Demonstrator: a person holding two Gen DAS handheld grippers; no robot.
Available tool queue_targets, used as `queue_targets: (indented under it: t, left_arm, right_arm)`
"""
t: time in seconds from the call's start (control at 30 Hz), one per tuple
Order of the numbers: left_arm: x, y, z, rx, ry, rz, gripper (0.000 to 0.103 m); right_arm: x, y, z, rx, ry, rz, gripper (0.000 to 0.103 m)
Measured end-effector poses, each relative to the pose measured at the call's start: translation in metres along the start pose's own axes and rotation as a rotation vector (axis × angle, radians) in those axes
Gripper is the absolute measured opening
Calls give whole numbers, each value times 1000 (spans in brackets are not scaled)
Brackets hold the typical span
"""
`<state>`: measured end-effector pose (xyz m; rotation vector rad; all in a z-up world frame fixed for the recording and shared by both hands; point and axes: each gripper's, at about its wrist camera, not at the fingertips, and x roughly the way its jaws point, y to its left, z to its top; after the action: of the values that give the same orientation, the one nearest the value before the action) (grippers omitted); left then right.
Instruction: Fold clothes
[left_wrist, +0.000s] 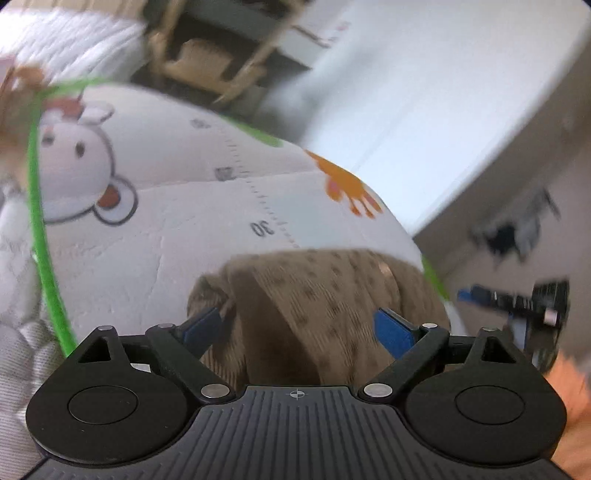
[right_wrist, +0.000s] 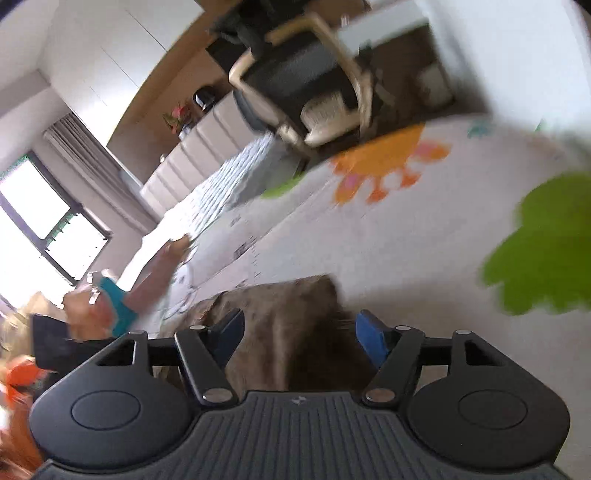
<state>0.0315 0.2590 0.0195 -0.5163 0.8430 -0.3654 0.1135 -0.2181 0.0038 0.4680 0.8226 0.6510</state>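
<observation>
— Cloth first: where does the brown garment (left_wrist: 317, 306) lie?

— On the white play mat (left_wrist: 177, 236), bunched into a folded heap. In the left wrist view it sits just this side of the printed ruler marks (left_wrist: 264, 206), with the cartoon cow (left_wrist: 74, 162) well off to the left of the heap and the orange print (left_wrist: 347, 184) beyond it to the right.

— And the left gripper (left_wrist: 303, 325)?

— Released. Its blue pads (left_wrist: 393, 330) stand wide on either side of the heap, and neither presses the cloth; the garment shows between them, dotted with small dark marks.

— The right gripper (right_wrist: 299, 332)?

— Also released, jaws spread less wide, the garment's edge (right_wrist: 280, 325) lying between the blue pads without being pinched. Everything is blurred, so finer contact I cannot tell.

— What else lies near the garment?

— A green blob print (right_wrist: 539, 251) on the mat to its right in the right wrist view, a wooden chair (right_wrist: 317, 88) far beyond it, and a person's hand (right_wrist: 96, 314) to its left, by a teal band.
</observation>
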Motion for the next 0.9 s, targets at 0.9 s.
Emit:
queue_targets:
  t: [0.9]
  left_arm:
    - [80, 29, 30, -89, -59, 11, 92]
  right_arm:
    - [102, 9, 40, -251, -17, -58, 61]
